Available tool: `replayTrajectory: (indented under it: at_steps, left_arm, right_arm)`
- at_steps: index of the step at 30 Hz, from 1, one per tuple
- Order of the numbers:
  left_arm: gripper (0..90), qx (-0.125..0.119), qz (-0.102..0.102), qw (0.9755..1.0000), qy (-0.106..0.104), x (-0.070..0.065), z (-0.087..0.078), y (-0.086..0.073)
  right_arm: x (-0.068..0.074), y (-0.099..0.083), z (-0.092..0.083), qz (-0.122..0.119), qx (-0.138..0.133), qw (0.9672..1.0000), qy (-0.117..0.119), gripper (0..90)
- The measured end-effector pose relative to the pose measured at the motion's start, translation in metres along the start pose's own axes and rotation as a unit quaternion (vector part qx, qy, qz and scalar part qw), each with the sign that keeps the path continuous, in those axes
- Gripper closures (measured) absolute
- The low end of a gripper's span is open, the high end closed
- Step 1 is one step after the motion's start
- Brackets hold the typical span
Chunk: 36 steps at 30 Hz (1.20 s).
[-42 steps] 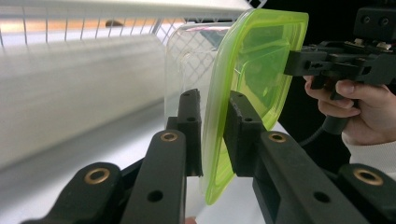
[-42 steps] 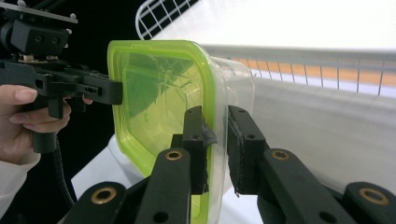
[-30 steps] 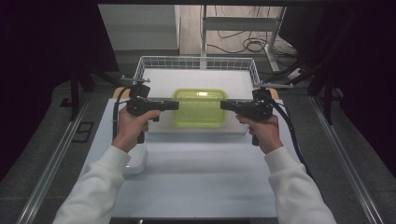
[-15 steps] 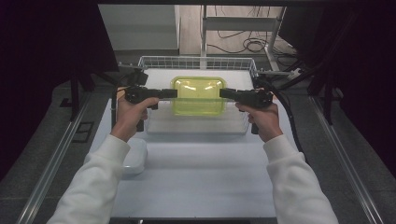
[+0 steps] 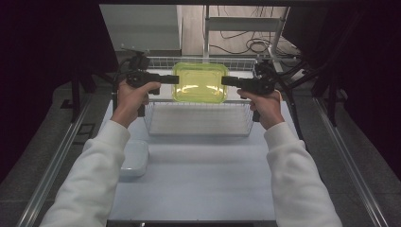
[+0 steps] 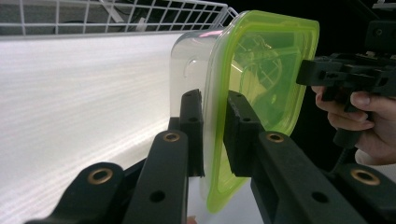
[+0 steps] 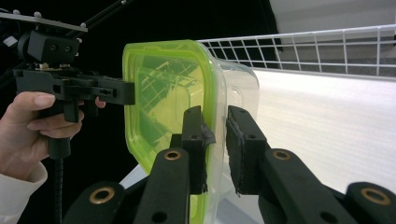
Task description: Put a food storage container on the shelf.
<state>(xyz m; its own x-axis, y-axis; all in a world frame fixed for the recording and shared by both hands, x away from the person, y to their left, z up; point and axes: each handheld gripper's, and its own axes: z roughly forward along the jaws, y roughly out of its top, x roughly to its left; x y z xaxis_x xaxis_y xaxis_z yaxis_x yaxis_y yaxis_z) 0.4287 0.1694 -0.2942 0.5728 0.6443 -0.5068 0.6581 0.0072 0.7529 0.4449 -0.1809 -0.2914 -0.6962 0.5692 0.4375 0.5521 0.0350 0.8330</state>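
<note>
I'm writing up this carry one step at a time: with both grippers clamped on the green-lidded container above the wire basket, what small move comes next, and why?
Probably lower it level into the wire basket. The left gripper and right gripper pinch opposite rims of the container, which hangs above the basket's open floor.

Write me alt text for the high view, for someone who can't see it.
Two hand-held grippers, left gripper and right gripper, clamp opposite edges of a clear container with a green lid, holding it above a white wire basket on a white table.
</note>
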Motion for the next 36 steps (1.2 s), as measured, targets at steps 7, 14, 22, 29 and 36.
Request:
replayTrajectory:
  at_steps: [7,14,22,29,36]
  left_arm:
    - [79.2,0.001,-0.020,0.9997,-0.011,0.011,0.008,0.006]
    - [79.2,0.007,-0.047,0.9988,-0.014,0.025,0.017,0.009]
    - [79.3,0.023,-0.068,0.9974,-0.004,0.037,0.028,0.010]
    - [78.3,0.012,-0.107,0.9940,-0.021,0.051,0.037,0.013]
    - [77.4,0.015,-0.126,0.9918,-0.011,0.059,0.045,0.018]
  right_arm:
    - [-0.007,0.012,0.006,0.004,0.012,0.9999,-0.008,77.2]
    - [-0.017,0.018,0.016,0.016,0.025,0.9995,-0.015,77.2]
    - [-0.033,0.018,0.030,0.050,0.038,0.9978,-0.019,77.5]
    - [-0.048,0.019,0.041,0.089,0.040,0.9945,-0.038,77.8]
    - [-0.054,0.018,0.051,0.120,0.025,0.9906,-0.061,75.7]
